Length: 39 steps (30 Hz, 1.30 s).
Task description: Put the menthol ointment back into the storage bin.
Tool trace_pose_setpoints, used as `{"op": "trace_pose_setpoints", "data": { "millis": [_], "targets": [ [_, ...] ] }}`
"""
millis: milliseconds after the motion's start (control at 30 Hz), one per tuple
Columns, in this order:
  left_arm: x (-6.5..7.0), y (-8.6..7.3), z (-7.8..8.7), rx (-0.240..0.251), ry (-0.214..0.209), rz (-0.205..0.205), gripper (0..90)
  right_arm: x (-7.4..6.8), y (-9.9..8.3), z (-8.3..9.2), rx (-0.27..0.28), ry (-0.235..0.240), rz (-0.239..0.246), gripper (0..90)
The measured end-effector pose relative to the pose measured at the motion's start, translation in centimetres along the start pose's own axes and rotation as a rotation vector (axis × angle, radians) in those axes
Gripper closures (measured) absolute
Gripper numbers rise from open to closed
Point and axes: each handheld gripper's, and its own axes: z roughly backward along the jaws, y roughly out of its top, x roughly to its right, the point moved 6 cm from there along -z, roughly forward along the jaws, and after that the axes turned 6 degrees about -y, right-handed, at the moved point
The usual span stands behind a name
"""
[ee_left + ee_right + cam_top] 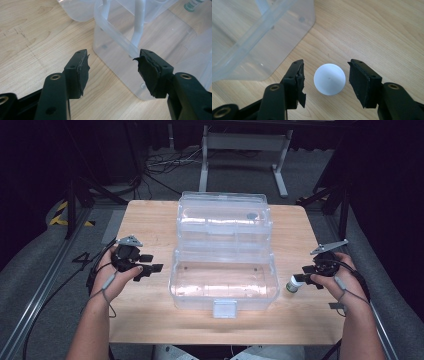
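A clear plastic box (175,279) stands open mid-table, its lid (224,200) laid back behind it. A small bottle (292,285) with a white cap stands on the wood just right of the box. My right gripper (300,279) is open around it. In the right gripper view the white cap (329,79) sits between the two pads with a gap on each side, below my right gripper (326,62). My left gripper (152,263) is open and holds nothing, left of the box. In the left gripper view my left gripper (113,53) points at the box's near corner (117,62), with the bottle (193,4) far behind.
The wooden table (150,220) has bare wood on both sides of the box. A white latch (224,309) hangs at the box's front. Metal frame legs (280,170) and cables lie on the floor beyond the table's far edge.
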Motion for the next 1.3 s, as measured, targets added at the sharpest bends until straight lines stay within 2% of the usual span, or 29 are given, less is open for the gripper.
{"op": "trace_pose_setpoints", "data": {
  "millis": [200,433,900,1033,1300],
  "targets": [
    [-0.1,-0.2,0.2,0.002,0.004,0.004,42.3,-0.1,-0.4,-0.8,-0.056,0.013,0.023,45.3],
    [-0.1,-0.3,0.1,-0.003,-0.001,0.007,42.2,0.2,-0.9,-1.7,-0.117,-0.009,0.026,43.3],
    [-0.2,-0.4,0.1,-0.01,-0.001,0.006,42.1,0.1,-1.4,-3.9,-0.179,-0.004,0.047,44.4],
    [-0.2,-0.4,0.0,-0.012,-0.002,0.008,42.0,0.3,-1.5,-4.0,-0.19,-0.018,0.051,45.9],
    [-0.3,-0.5,-0.1,-0.014,-0.003,0.007,41.8,0.1,-1.5,-4.3,-0.197,-0.01,0.057,49.5]
  ]
}}
